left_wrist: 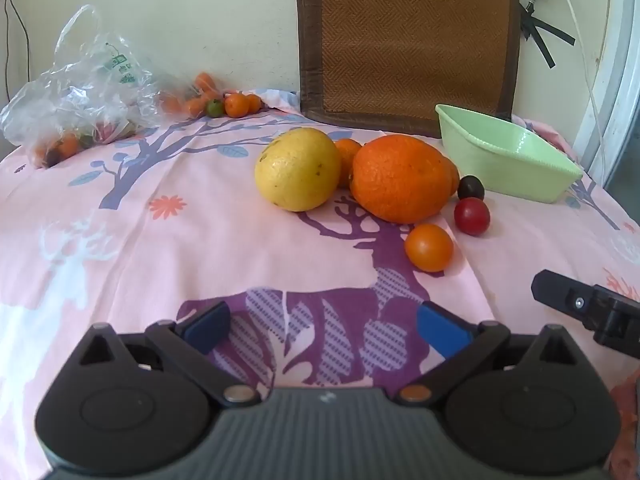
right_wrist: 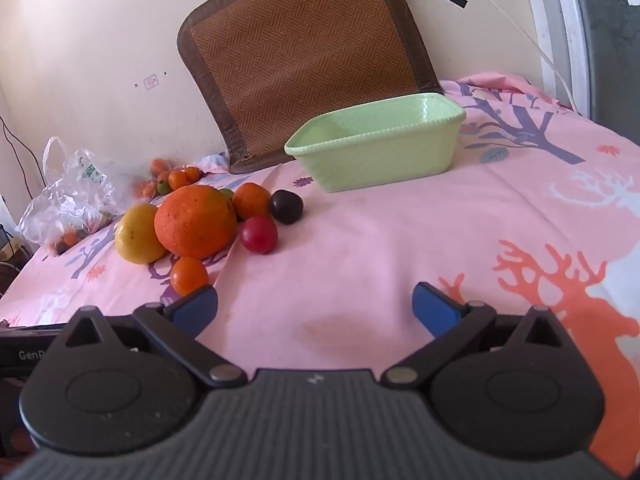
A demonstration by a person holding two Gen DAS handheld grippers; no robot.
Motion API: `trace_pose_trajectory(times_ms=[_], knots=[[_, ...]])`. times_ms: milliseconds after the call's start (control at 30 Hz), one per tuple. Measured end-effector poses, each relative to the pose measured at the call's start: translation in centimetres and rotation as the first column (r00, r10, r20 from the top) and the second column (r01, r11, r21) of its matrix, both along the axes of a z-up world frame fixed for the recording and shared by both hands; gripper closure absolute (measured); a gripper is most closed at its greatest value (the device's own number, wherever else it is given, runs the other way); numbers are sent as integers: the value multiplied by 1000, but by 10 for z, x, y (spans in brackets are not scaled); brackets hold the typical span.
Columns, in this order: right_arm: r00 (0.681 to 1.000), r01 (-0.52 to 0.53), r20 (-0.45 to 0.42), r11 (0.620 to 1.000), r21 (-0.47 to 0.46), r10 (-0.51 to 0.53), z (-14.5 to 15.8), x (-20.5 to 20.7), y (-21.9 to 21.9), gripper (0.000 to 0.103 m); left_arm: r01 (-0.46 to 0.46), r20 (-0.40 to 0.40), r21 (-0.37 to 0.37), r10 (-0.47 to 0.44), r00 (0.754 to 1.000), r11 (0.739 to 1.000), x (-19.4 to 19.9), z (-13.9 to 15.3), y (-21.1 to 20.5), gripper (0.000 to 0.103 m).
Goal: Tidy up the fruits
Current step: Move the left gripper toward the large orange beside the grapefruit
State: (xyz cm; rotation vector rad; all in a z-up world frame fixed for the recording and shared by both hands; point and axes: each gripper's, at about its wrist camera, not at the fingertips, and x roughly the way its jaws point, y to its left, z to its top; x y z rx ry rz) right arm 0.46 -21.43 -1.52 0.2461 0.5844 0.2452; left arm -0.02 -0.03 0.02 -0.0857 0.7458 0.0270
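Observation:
A yellow citrus [left_wrist: 297, 169] and a big orange [left_wrist: 402, 178] lie together on the pink printed cloth, with a small orange tomato [left_wrist: 429, 247], a red tomato [left_wrist: 472, 216] and a dark plum [left_wrist: 471, 187] beside them. A pale green tub [left_wrist: 500, 156] stands empty behind and to the right. My left gripper [left_wrist: 324, 326] is open and empty, well short of the fruit. My right gripper [right_wrist: 316, 312] is open and empty, with the orange tomato [right_wrist: 189, 275] just past its left finger. The same orange [right_wrist: 196, 221], red tomato [right_wrist: 259, 234], plum [right_wrist: 286, 206] and tub [right_wrist: 380, 148] show in the right wrist view.
A clear plastic bag [left_wrist: 80, 92] with small fruit lies at the far left, several small oranges [left_wrist: 236, 105] loose beside it. A brown woven mat [left_wrist: 408, 40] leans on the wall behind. The right gripper's body [left_wrist: 592, 308] enters the left view at the right edge.

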Motion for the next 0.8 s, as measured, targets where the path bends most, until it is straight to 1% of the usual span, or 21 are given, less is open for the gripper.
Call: trace_pose_trajectory(times_ms=[67, 100, 167, 200, 267, 333, 367, 433, 467, 533, 600, 667, 700, 733, 800], knots=[[1000, 0, 2, 1000, 1, 0, 0, 0, 0, 0, 8, 4, -1, -8, 1000, 1000, -1, 0, -1, 0], [1000, 0, 1, 1000, -3, 0, 0, 0, 1, 0, 23, 11, -14, -23, 1000, 1000, -1, -1, 4, 0], [1000, -2, 1, 1000, -10, 2, 1, 1, 2, 0, 59, 22, -4, -59, 998, 998, -5, -3, 5, 0], [1000, -4, 9, 1000, -4, 4, 3, 2, 0, 0, 86, 36, -23, -85, 996, 996, -8, -3, 10, 0], [999, -28, 40, 999, -23, 29, 9, 6, 4, 0, 137, 62, -64, -133, 989, 989, -15, -3, 21, 0], [991, -77, 103, 994, -78, 85, 17, 6, 15, 0, 182, 81, -117, -173, 982, 976, -19, -1, 35, 0], [982, -109, 142, 987, -121, 126, 22, 6, 23, 0, 190, 98, -157, -176, 980, 969, -23, 0, 44, 0], [951, -177, 211, 957, -232, 227, 31, 8, 42, 0, 146, 111, -229, -123, 986, 962, -26, 0, 64, 0], [933, -208, 229, 937, -282, 276, 35, 12, 53, 0, 135, 113, -248, -110, 987, 959, -26, 1, 71, 0], [903, -258, 244, 902, -346, 353, 39, 21, 70, 0, 122, 113, -262, -95, 989, 957, -25, 4, 85, 0], [881, -281, 247, 866, -413, 403, 38, 34, 88, 1, 112, 132, -277, -78, 988, 954, -26, 7, 97, 1], [871, -288, 229, 830, -479, 434, 35, 50, 102, 8, 114, 149, -307, -71, 986, 945, -27, 10, 107, 3], [872, -292, 211, 815, -500, 442, 32, 58, 107, 10, 113, 158, -321, -64, 985, 940, -29, 10, 111, 7], [877, -295, 186, 802, -520, 444, 28, 66, 113, 11, 110, 162, -333, -58, 985, 936, -29, 10, 115, 8], [888, -309, 122, 771, -556, 444, 20, 76, 121, 20, 101, 168, -355, -43, 985, 929, -29, 9, 122, 11]])
